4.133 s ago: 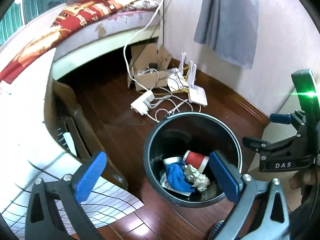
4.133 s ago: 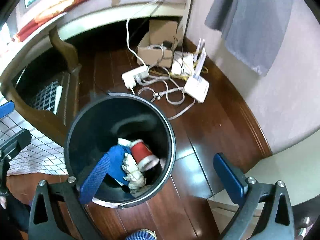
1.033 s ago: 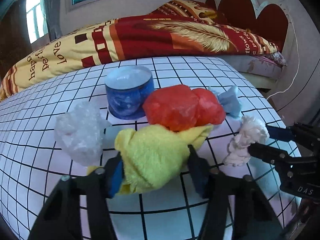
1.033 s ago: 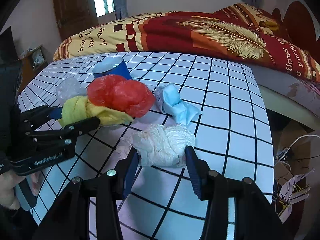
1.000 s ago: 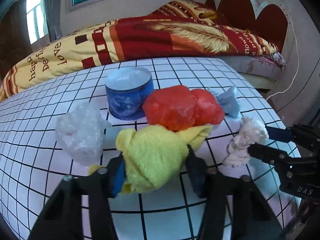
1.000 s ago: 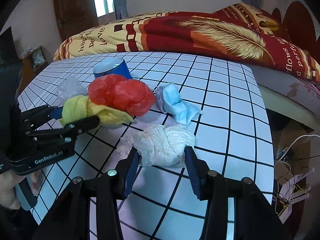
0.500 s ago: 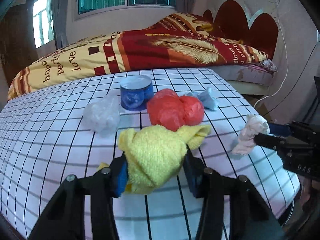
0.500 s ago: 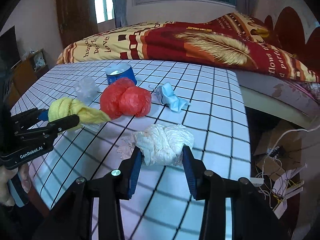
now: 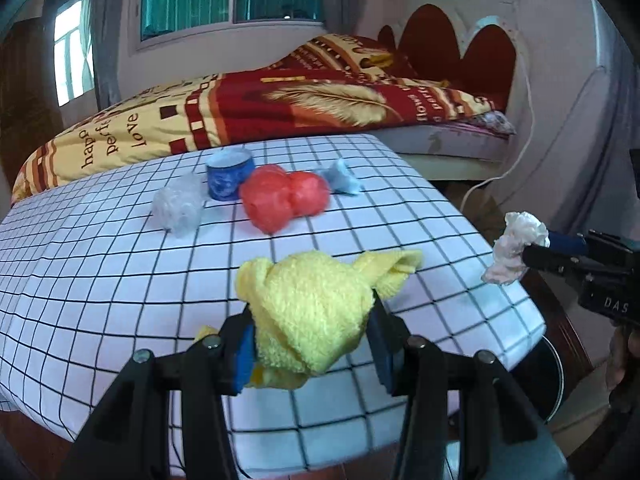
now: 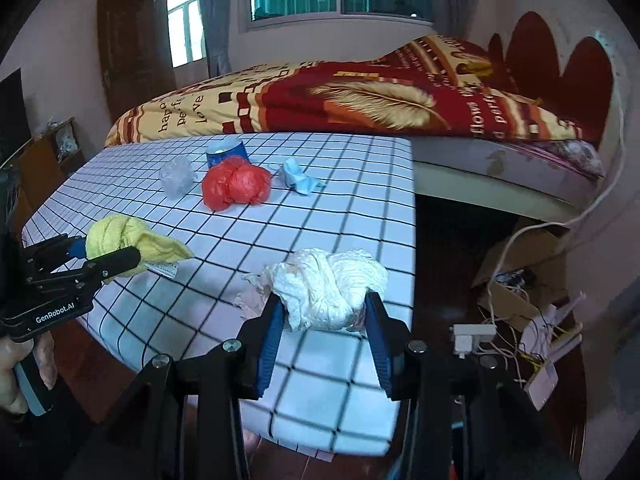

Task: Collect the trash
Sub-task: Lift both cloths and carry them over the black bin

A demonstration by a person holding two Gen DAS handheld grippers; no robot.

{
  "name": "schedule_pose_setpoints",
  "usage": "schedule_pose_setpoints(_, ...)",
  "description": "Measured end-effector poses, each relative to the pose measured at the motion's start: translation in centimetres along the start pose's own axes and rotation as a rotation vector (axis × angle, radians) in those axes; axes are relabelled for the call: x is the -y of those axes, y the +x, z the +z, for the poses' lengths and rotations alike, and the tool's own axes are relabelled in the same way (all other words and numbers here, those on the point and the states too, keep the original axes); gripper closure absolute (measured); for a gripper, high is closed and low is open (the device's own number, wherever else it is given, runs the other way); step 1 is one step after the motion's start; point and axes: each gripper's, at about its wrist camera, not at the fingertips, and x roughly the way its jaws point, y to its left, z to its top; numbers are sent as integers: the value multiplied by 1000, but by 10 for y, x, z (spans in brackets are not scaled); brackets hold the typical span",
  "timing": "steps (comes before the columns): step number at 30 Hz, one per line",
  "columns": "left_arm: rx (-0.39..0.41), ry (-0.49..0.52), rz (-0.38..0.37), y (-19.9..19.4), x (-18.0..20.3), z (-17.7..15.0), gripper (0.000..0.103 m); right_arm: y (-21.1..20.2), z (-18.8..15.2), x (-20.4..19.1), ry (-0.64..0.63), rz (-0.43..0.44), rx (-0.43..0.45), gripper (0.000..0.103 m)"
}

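Observation:
My left gripper (image 9: 312,344) is shut on a crumpled yellow cloth (image 9: 312,308), held above the near edge of the checked table (image 9: 120,280). The same cloth (image 10: 120,240) shows at the left of the right wrist view. My right gripper (image 10: 324,332) is shut on a wad of white paper (image 10: 328,284), lifted over the table's right corner; that wad (image 9: 516,244) appears at the right of the left wrist view. On the table lie a red plastic bag (image 9: 280,200), a clear plastic wad (image 9: 178,208), a blue cup (image 9: 230,174) and a light blue mask (image 9: 340,178).
The black bin's rim (image 9: 554,376) shows below the table's right corner. A bed with a red and yellow blanket (image 10: 360,96) stands behind the table. A cardboard box, cables and routers (image 10: 532,300) lie on the wooden floor to the right.
Both grippers have lifted their wads off the table and pulled back toward its near right edge. The rest of the trash now looks smaller and farther away.

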Motion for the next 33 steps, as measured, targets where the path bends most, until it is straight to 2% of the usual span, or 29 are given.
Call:
schedule_pose_setpoints(11, 13, 98, -63, -16, 60, -8, 54, -50, -44, 40, 63, -71, 12, 60)
schedule_pose_setpoints(33, -22, 211, -222, -6, 151, -21, 54, -86, -111, 115, 211, -211, -44, 60)
